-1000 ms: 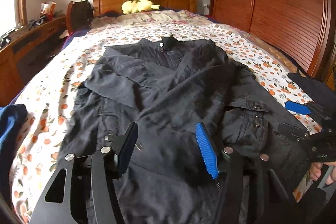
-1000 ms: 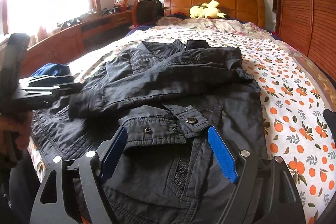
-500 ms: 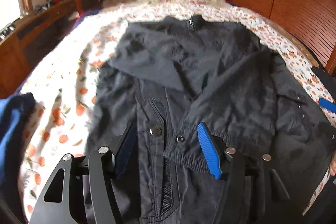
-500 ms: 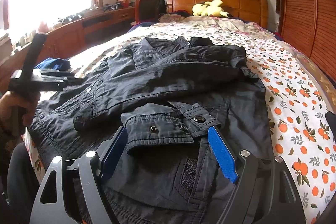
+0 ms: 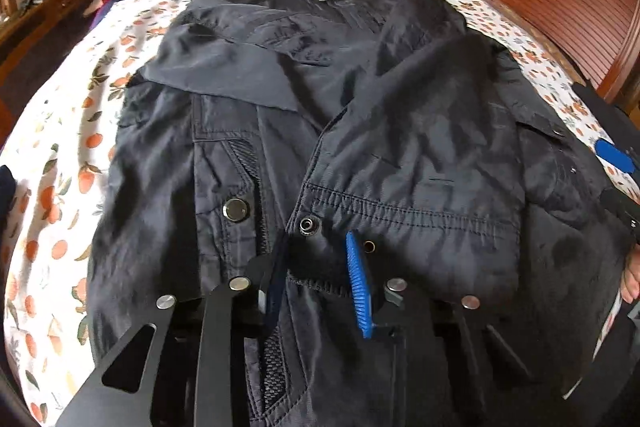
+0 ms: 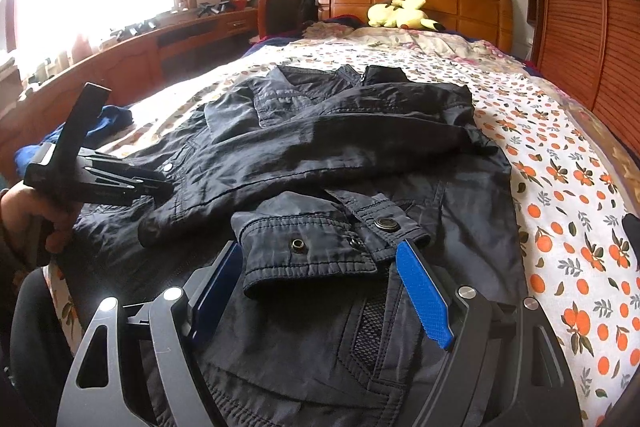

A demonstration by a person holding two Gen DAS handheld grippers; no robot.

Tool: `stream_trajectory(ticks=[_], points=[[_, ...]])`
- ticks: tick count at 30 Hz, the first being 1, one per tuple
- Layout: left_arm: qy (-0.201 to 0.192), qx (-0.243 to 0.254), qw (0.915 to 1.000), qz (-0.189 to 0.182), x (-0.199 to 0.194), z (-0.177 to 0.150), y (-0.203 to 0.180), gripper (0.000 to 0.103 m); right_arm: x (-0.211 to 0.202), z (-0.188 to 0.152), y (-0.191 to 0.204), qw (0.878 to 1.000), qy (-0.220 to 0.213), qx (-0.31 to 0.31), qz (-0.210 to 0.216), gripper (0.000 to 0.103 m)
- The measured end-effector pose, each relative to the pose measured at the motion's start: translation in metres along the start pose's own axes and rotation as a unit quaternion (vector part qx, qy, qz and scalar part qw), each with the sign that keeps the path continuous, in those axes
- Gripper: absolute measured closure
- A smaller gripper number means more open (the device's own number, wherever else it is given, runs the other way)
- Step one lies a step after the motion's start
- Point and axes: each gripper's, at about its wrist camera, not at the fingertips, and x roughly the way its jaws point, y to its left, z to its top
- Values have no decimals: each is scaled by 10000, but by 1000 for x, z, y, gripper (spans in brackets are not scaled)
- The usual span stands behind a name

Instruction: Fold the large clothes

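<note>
Setting: I see a dark jacket [image 5: 360,131] spread flat across a bed [image 6: 568,187] with an orange-print sheet. Its collar points to the far end, where a yellow plush toy [image 6: 404,13] rests against the wooden headboard.

Jacket layout: Both sleeves are folded in across the chest. One cuff [image 6: 312,255], with open snaps, lies near the hem closest to me.

Left tool [image 5: 320,283]: A second ago I held it higher and wider over the lower jacket. Now it has dropped close to the fabric near the hem, and its jaws have just been closing. A ridge of dark cloth beside a snap sits between the blue pads. I cannot tell from these views whether the pads already pinch it.

Right tool [image 6: 320,291]: Its jaws stand wide apart, either side of the folded cuff and not pressing it. It sits as it did a second ago.

Hands: In the right view, a hand [image 6: 28,215] grips the left tool's handle at the near left edge of the bed.

What this means: I judge that the sleeve folds are done, and the left side is taking hold of the near hem. The likely next step is lifting the hem toward the collar, which the right side has not yet joined.

Risk: A one-sided grasp may drag the crossed sleeves askew.
</note>
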Motion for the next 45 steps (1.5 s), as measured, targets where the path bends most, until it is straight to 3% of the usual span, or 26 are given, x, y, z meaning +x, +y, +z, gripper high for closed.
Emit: stream_trajectory(ticks=[1, 8, 17, 20, 21, 24, 26, 29, 34, 45], points=[[19, 66, 10000, -56, -1, -1, -2, 83, 0, 0, 0, 10000, 1, -2, -1, 26], [-16, 433, 9991, 27, -9, -6, -19, 96, 1, -1, 1, 10000, -4, -16, -17, 26], [-1013, 265, 9945, -28, -84, 5, -21, 98, 1, -1, 1, 10000, 6, -23, -19, 26], [-1167, 252, 9928, 14, -95, 13, -20, 96, 1, -1, 1, 10000, 14, -36, -27, 26], [-1172, 282, 9927, 32, -95, 15, -20, 93, 1, -1, 1, 10000, 17, -39, -29, 26], [-1321, 253, 9904, 327, -97, 17, -17, 69, 1, -2, 0, 10000, 23, -36, -54, 26], [-1477, 243, 9882, 325, -103, 13, -16, 27, 1, -2, -2, 10000, 33, -25, -57, 26], [-1720, 263, 9838, 439, -113, 7, -15, 9, 2, -2, -2, 10000, 64, -26, -59, 26], [-1848, 120, 9813, 516, -125, -13, -7, 2, 4, -3, -2, 9999, 83, -66, -80, 26], [-1659, -434, 9830, 654, -138, -76, 34, 2, 12, -6, 0, 9997, 183, -70, -133, 26]])
